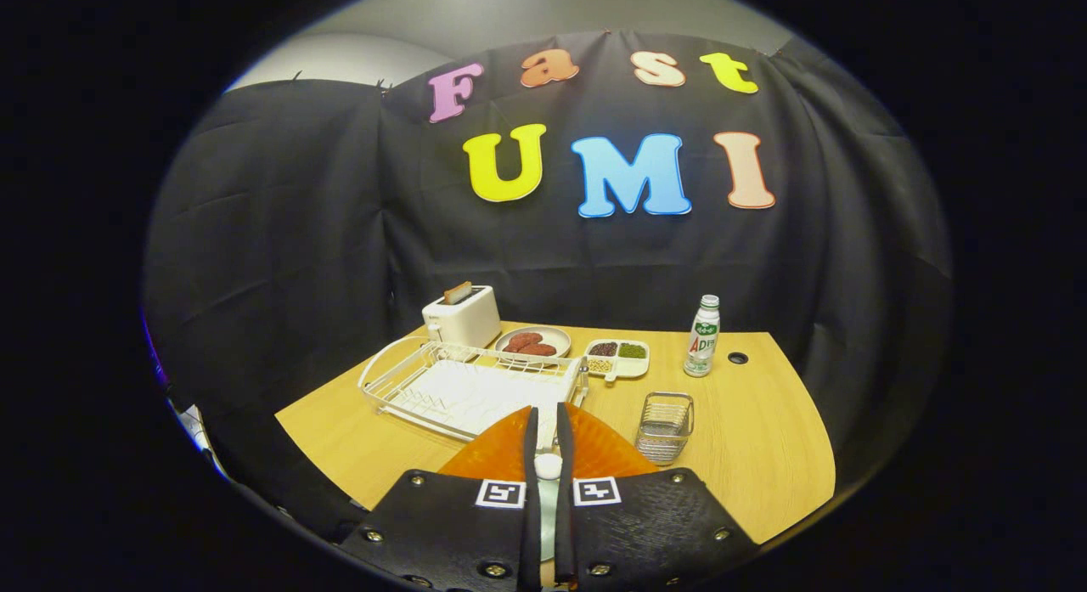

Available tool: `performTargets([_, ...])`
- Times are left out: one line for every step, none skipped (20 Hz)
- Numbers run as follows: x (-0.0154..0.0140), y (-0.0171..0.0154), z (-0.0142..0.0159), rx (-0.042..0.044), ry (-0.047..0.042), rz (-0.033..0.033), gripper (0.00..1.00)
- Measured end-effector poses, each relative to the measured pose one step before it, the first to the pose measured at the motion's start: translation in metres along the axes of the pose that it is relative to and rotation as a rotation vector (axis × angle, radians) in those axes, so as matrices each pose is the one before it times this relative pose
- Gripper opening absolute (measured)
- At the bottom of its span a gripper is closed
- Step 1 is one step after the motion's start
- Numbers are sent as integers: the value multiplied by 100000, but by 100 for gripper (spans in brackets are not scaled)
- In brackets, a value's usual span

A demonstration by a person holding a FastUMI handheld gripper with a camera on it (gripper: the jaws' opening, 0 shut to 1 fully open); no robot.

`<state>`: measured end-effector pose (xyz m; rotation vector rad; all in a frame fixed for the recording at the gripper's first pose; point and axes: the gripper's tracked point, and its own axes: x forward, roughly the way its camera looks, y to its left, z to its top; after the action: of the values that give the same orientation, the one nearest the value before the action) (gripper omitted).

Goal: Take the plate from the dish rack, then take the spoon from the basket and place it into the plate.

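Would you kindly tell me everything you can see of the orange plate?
The orange plate looks like ribbed, glossy plastic. It lies flat on the wooden table, just under and ahead of the gripper, out of the white wire dish rack behind it and beside the metal basket. The nearly closed fingers hold a pale spoon over the plate's middle; they hide much of it.

Counter (764, 439) looks like matt light wood grain, dish rack (442, 380) is white coated wire, little basket (664, 425) shiny metal mesh, plate (594, 452) glossy ribbed plastic.
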<state>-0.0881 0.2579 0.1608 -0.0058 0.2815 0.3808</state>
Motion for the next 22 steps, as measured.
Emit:
performTargets([171, 451, -329, -580, 785, 1143, 6])
performTargets([222, 355, -313, -497, 888, 594, 6])
performTargets([311, 270, -489, -396, 1239, 676, 6])
performTargets([291, 318, -527, -118, 1533, 793, 6])
performTargets([480, 287, -639, 12, 1386, 1166, 6])
performTargets([334, 404, -456, -265, 1274, 1080, 6])
performTargets([360, 277, -538, -541, 1493, 732, 6])
performTargets([343, 259, -481, -628, 1441, 658, 6])
performTargets([453, 403, -463, -402, 1601, 1124, 6])
performTargets([478, 373, -468, -247, 1448, 856, 6])
performTargets([450, 384, -437, -443, 1330, 696, 6])
performTargets([388, 353, -197, -627, 1201, 697, 6])
performTargets([529, 408, -219, -789, 774, 892, 6])
performTargets([413, 348, -246, -859, 929, 898, 6])
performTargets([367, 397, -233, -740, 856, 732, 6])
performTargets([408, 309, -224, -585, 803, 621, 6])
performTargets([419, 177, -192, -332, 969, 469, 6])
performTargets([354, 224, -130, -50, 677, 743, 6])
performTargets([452, 215, -181, -136, 529, 368, 6])
performTargets([394, 160, -1, -295, 499, 169, 6])
performTargets([487, 182, 49, -274, 434, 324, 6])
performTargets([529, 192, -91, -274, 523, 474, 6])
